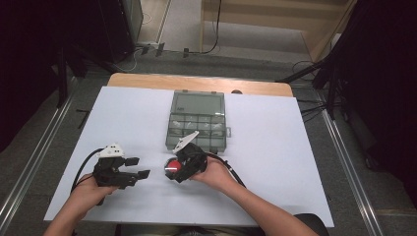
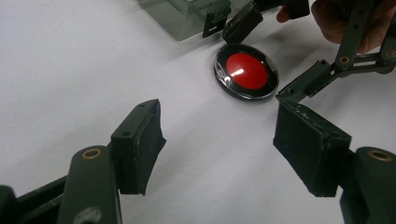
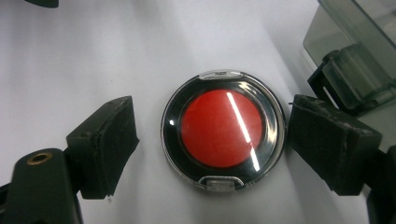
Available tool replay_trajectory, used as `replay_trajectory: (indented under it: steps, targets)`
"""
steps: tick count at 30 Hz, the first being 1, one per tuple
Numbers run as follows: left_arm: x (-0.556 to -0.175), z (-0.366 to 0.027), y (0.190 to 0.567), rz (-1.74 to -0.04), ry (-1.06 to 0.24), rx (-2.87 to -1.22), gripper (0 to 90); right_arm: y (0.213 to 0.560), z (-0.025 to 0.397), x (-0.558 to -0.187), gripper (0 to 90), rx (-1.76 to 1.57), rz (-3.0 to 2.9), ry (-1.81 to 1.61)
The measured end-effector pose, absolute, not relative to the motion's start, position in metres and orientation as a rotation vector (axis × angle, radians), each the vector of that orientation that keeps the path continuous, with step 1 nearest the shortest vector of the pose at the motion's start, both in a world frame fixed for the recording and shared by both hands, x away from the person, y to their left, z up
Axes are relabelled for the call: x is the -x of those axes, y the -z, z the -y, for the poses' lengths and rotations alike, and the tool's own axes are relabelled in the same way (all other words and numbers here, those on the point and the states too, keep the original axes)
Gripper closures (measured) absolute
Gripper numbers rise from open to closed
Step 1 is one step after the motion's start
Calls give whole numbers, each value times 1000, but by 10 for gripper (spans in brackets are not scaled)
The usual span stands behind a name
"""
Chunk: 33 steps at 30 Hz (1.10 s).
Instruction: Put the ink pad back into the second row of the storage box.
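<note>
Lab or recording studio. White-covered table (image 1: 147, 113) on wooden top; black curtains (image 1: 388, 73) both sides beyond jaws; dark stand legs (image 1: 314, 73); cables (image 1: 206, 49) on grey floor (image 1: 49, 162); metal floor rails (image 1: 349, 172) flanking table.

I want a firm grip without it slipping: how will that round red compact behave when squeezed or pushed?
The red compact has a glossy, reflective lid, so it may slip between the right gripper's open jaws. It lies flat, so a push probably slides it, not rolls it. It looks rigid.
</note>
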State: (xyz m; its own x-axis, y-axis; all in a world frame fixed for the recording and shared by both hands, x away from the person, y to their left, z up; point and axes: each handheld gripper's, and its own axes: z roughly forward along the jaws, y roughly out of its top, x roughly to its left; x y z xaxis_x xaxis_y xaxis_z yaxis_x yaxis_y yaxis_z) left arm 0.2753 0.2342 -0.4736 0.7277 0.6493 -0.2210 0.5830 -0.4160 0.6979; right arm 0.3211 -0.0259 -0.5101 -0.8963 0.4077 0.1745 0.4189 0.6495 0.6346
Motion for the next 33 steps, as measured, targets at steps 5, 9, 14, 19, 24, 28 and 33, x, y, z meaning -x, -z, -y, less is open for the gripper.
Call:
replay_trajectory:
  steps: [5,9,14,19,24,28,33]
  targets:
    - [-276,-236,473,-937,-122,-2120,318,511,19,-317,201,696,2886,1102]
    - [-277,-238,474,-950,-123,-2120,318,511,17,-314,234,676,2946,1086]
    - [-278,-239,475,-952,-119,-2123,318,512,16,-312,256,643,3002,1085]
    - [-278,-239,475,-951,-116,-2123,317,512,16,-310,266,656,3013,1079]
    - [-278,-238,476,-949,-111,-2129,318,512,16,-310,303,664,3018,1083]
    - [-278,-238,476,-951,-108,-2130,318,511,16,-309,306,691,3013,1082]
    - [-278,-238,477,-948,-102,-2132,317,511,17,-310,308,685,3013,1086]
